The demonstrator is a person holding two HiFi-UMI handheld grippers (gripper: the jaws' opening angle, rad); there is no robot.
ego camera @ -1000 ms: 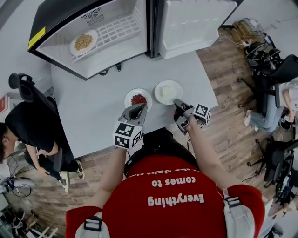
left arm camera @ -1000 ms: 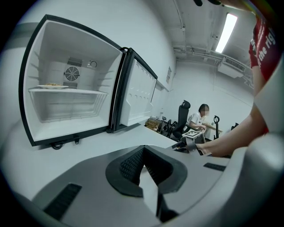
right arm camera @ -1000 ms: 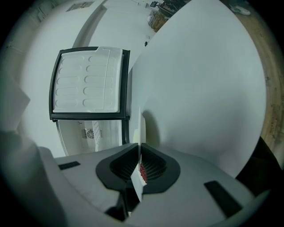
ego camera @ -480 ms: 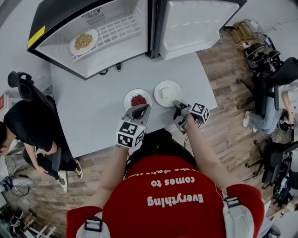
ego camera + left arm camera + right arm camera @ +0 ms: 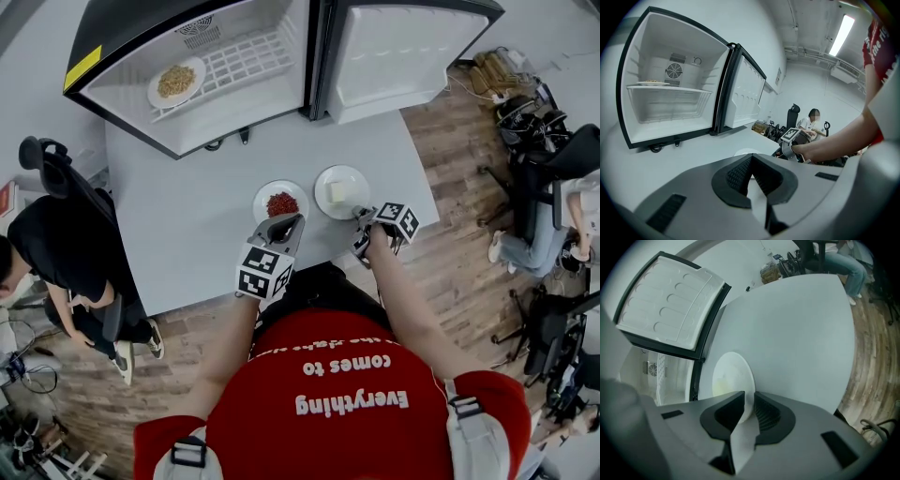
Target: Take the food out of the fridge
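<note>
- Right gripper [image 5: 750,401]: the jaws are opening, and the near rim of the white plate [image 5: 731,376] stands in the gap between the pads. The grip is off.
- That plate carries a pale yellow block of food [image 5: 337,192] and sits flat on the tabletop [image 5: 197,225], close to the near edge and toward the right-hand corner.
- Left gripper [image 5: 751,159]: the pads are pressed together at the tips with nothing between them. It hovers over the near edge.
- Just beyond its tips sits a second plate [image 5: 264,192] of red food [image 5: 280,202], beside the first one, a narrow gap between them.
- At the far edge stands the fridge [image 5: 267,108], door [image 5: 394,52] swung wide open.
- One plate [image 5: 159,97] of yellowish food [image 5: 175,81] is left inside on the wire shelf [image 5: 239,61], at its left end.
</note>
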